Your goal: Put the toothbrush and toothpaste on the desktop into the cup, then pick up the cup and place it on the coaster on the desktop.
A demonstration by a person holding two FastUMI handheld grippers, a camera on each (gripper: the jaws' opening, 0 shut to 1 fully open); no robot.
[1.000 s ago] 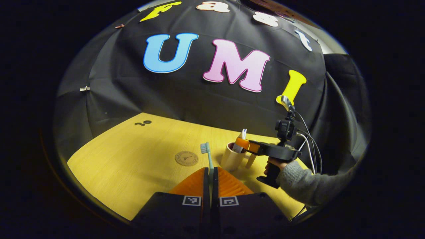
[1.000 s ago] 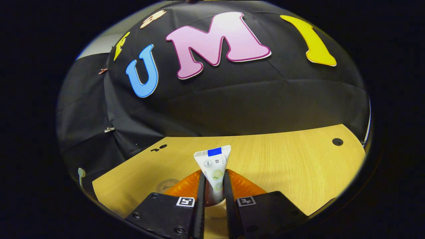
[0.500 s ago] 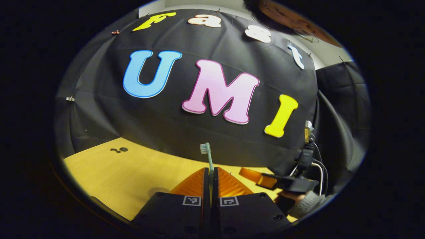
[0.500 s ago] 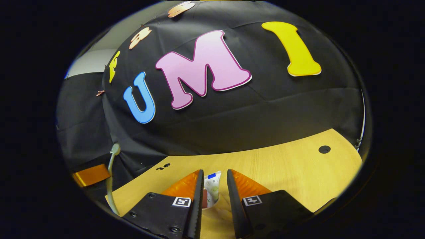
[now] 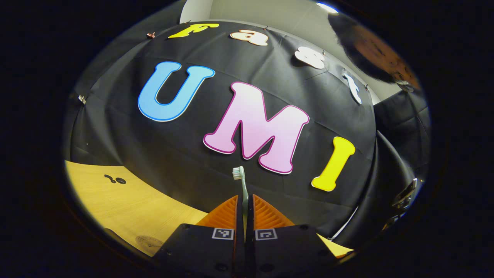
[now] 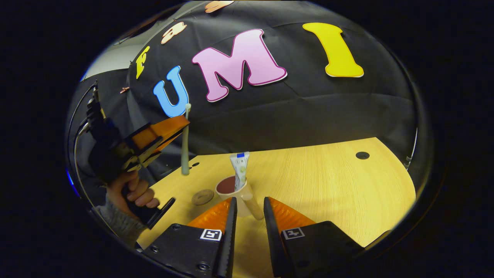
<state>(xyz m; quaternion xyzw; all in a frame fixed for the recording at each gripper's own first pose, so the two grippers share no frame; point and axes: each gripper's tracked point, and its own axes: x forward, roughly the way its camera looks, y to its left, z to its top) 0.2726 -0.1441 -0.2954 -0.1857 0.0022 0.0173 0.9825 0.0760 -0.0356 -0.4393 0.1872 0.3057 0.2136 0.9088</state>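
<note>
My left gripper is shut on the handle of a pale green toothbrush, whose head stands up in front of the wall. In the right gripper view that left gripper hovers high to the left of the cup, with the toothbrush hanging upright in it. The beige cup stands on the wooden table with the white toothpaste tube leaning inside it. My right gripper is open just short of the cup, and the cup's handle points into the gap between the fingers. The round coaster lies left of the cup.
A hand in a grey sleeve holds the left gripper at the table's left edge. A dark round hole sits in the tabletop at far right, with bare wood between it and the cup. The coaster's edge shows low in the left gripper view.
My right gripper let go of the toothpaste, which now stands in the cup, and drew back. My left gripper rose and tilted upward with the toothbrush still in it.
</note>
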